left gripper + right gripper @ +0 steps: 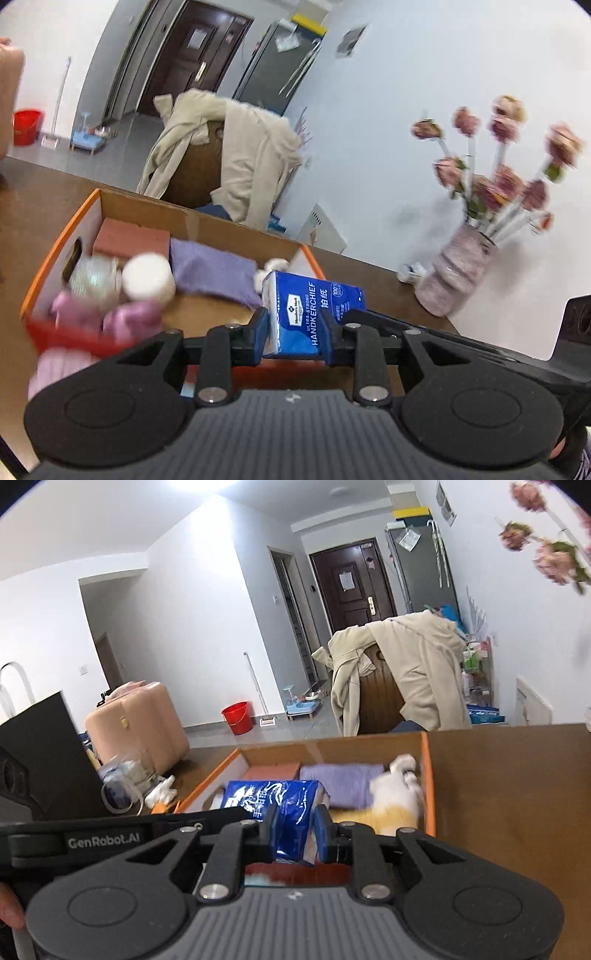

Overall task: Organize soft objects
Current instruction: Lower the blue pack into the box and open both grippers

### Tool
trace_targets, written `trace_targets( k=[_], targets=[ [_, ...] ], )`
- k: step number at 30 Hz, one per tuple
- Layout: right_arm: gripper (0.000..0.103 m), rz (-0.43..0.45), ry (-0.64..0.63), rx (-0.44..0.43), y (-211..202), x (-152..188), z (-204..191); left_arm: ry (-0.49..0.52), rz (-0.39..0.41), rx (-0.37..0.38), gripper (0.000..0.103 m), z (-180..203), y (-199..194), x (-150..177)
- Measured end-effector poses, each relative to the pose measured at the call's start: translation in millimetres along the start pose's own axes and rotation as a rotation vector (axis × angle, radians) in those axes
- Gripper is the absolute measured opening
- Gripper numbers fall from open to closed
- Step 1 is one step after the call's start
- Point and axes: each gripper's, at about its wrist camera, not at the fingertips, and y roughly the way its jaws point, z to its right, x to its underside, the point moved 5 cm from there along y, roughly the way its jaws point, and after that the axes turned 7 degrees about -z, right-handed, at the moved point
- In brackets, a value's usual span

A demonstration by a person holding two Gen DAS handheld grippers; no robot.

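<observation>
My left gripper is shut on a blue handkerchief tissue pack, held above the near right corner of an orange-rimmed cardboard box. The box holds a pink sponge block, a purple cloth, a white round item and pink plush items. My right gripper is shut on a blue plastic tissue packet over the same box. A purple cloth and a white and yellow plush toy lie inside.
The box stands on a brown table. A vase of pink flowers stands by the wall at the table's right. A chair draped with a beige coat is behind the table. A clear bag and a black case sit at left.
</observation>
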Motion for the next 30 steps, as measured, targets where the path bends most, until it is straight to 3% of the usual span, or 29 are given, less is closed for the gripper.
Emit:
trace_targets(
  k=[5, 9, 13, 20, 24, 27, 29, 30],
  targets=[
    [0.024, -0.145, -0.008, 0.034, 85, -30, 19, -0.061, -0.093, -0.048, 0.028, -39, 65, -42],
    [0.023, -0.252, 0.013, 0.111, 137, -26, 44, -0.098, -0.198, -0.071, 0.025, -60, 116, -34],
    [0.021, -0.318, 0.006, 0.134, 150, -15, 52, -0.091, -0.241, -0.074, 0.025, -68, 133, -22],
    [0.03, -0.257, -0.03, 0.154, 121, -19, 44, -0.078, -0.194, -0.09, 0.035, -63, 114, -23],
    [0.039, -0.189, -0.066, 0.143, 85, -33, 31, 0.009, -0.115, -0.078, 0.043, -42, 72, -35],
    [0.042, -0.134, -0.1, 0.146, 56, -41, 20, 0.085, -0.044, -0.119, 0.05, -30, 34, -39],
    [0.048, -0.096, -0.116, 0.138, 33, -42, 11, 0.123, -0.01, -0.152, 0.07, -24, 9, -37],
    [0.055, -0.08, -0.122, 0.132, 21, -41, 7, 0.146, 0.008, -0.172, 0.074, -23, -7, -33]
  ],
)
